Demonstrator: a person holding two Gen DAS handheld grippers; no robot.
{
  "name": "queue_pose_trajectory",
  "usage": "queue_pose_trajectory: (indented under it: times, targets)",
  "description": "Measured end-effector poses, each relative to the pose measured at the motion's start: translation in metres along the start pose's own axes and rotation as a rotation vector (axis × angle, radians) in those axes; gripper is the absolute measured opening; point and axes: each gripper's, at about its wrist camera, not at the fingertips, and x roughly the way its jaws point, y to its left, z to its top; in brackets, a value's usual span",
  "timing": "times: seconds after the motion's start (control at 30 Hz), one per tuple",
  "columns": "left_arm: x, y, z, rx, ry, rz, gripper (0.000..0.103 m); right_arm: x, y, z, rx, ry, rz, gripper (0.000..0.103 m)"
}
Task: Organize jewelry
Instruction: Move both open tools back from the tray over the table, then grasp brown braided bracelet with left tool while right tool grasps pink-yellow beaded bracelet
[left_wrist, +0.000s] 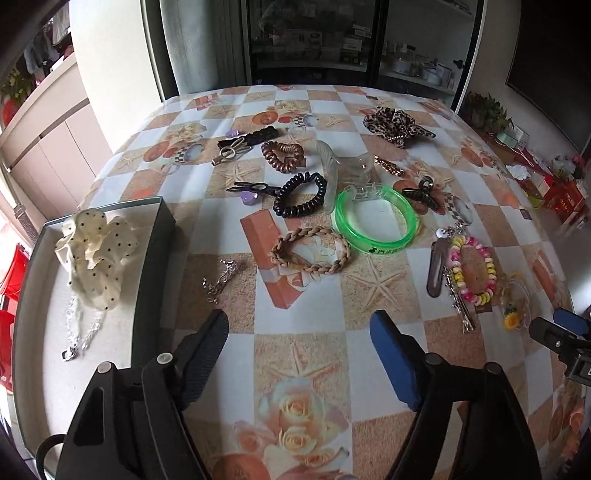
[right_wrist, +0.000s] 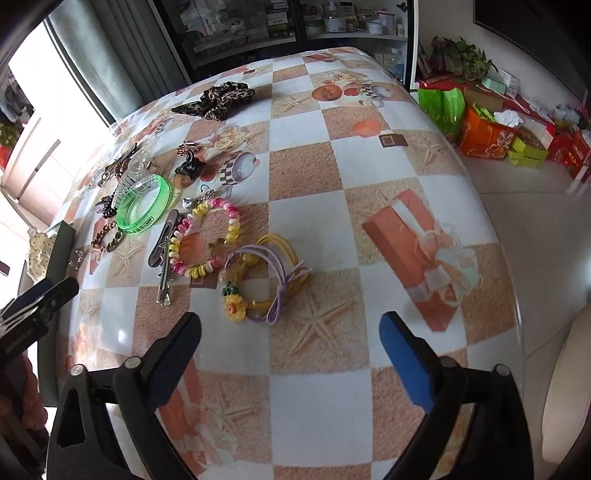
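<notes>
Left claw (left_wrist: 299, 328) wide, nothing held, hovering over tabletop (left_wrist: 306, 354) just beside box (left_wrist: 151, 236). Right claw (right_wrist: 290, 332) wide too, nothing held, near yellow-purple cord bundle (right_wrist: 273, 273). In box: polka-dot scrunchie (left_wrist: 94, 254), silver chain (left_wrist: 79, 332). Loose on tabletop: braided bracelet (left_wrist: 310, 251), green bangle (left_wrist: 376, 218), black coil tie (left_wrist: 299, 195), pink-yellow bead bracelet (right_wrist: 207, 236), leopard scrunchie (left_wrist: 395, 123). Small chain (left_wrist: 221, 277) just outside box wall.

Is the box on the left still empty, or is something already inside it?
Not empty: the box holds a cream dotted scrunchie and a silver chain.
</notes>
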Motion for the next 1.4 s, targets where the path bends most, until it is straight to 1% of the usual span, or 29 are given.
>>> queue_pose_trajectory:
  times: [0.03, 0.07, 0.13, 0.2, 0.33, 0.43, 0.53, 0.57, 0.67, 0.7, 0.77, 0.9, 0.93, 0.97, 1.0, 1.03, 1.07, 1.13, 1.2, 1.4]
  targets:
    - [0.003, -0.002, 0.002, 0.009, -0.003, 0.007, 0.082, 0.001, 0.0, 0.001, -0.002, -0.003, 0.001, 0.093]
    - [0.006, -0.004, 0.005, 0.021, -0.008, 0.015, 0.078, 0.003, -0.002, 0.002, -0.002, -0.004, 0.002, 0.091]
    - [0.012, -0.009, 0.008, 0.045, -0.008, 0.027, 0.072, 0.007, -0.005, 0.005, 0.008, -0.004, 0.001, 0.079]
    - [0.017, -0.014, 0.012, 0.069, -0.015, 0.028, 0.072, 0.011, -0.008, 0.009, 0.015, -0.002, 0.008, 0.073]
    - [0.027, -0.026, 0.019, 0.119, -0.023, 0.039, 0.072, 0.015, -0.001, 0.024, -0.018, -0.021, 0.021, 0.067]
    - [0.037, -0.03, 0.023, 0.131, -0.011, 0.039, 0.072, 0.018, 0.013, 0.039, -0.053, -0.034, 0.04, 0.066]
    - [0.047, -0.031, 0.025, 0.134, 0.005, 0.043, 0.072, 0.029, 0.028, 0.053, -0.098, -0.023, 0.033, 0.064]
    - [0.048, -0.031, 0.026, 0.129, -0.001, 0.036, 0.072, 0.033, 0.033, 0.057, -0.116, -0.013, 0.029, 0.064]
    - [0.051, -0.029, 0.03, 0.121, 0.0, 0.031, 0.072, 0.052, 0.049, 0.063, -0.179, 0.028, -0.026, 0.059]
    - [0.052, -0.03, 0.031, 0.123, -0.001, 0.029, 0.072, 0.056, 0.052, 0.063, -0.19, 0.038, -0.039, 0.055]
    - [0.053, -0.032, 0.032, 0.13, -0.008, 0.026, 0.072, 0.059, 0.062, 0.062, -0.242, 0.023, -0.089, 0.055]
    - [0.054, -0.034, 0.031, 0.129, -0.01, 0.007, 0.072, 0.06, 0.071, 0.061, -0.262, 0.017, -0.096, 0.053]
    - [0.053, -0.034, 0.03, 0.127, -0.008, -0.002, 0.069, 0.06, 0.072, 0.06, -0.264, 0.015, -0.096, 0.05]
    - [0.052, -0.033, 0.029, 0.126, -0.006, -0.023, 0.062, 0.06, 0.073, 0.059, -0.265, 0.014, -0.093, 0.048]
    - [0.052, -0.033, 0.029, 0.124, -0.001, -0.045, 0.057, 0.059, 0.074, 0.058, -0.267, 0.014, -0.087, 0.043]
    - [0.05, -0.033, 0.028, 0.122, 0.003, -0.059, 0.047, 0.058, 0.075, 0.057, -0.269, 0.016, -0.081, 0.037]
    - [0.049, -0.034, 0.027, 0.129, 0.004, -0.063, 0.029, 0.057, 0.076, 0.056, -0.271, 0.017, -0.077, 0.033]
    - [0.047, -0.037, 0.026, 0.145, 0.01, -0.074, 0.013, 0.057, 0.078, 0.055, -0.271, 0.02, -0.074, 0.009]
    - [0.042, -0.036, 0.023, 0.144, 0.004, -0.091, 0.009, 0.056, 0.08, 0.053, -0.266, 0.013, -0.073, 0.009]
    - [0.019, -0.028, 0.015, 0.121, -0.033, -0.141, 0.008, 0.04, 0.074, 0.049, -0.214, -0.021, 0.001, 0.009]
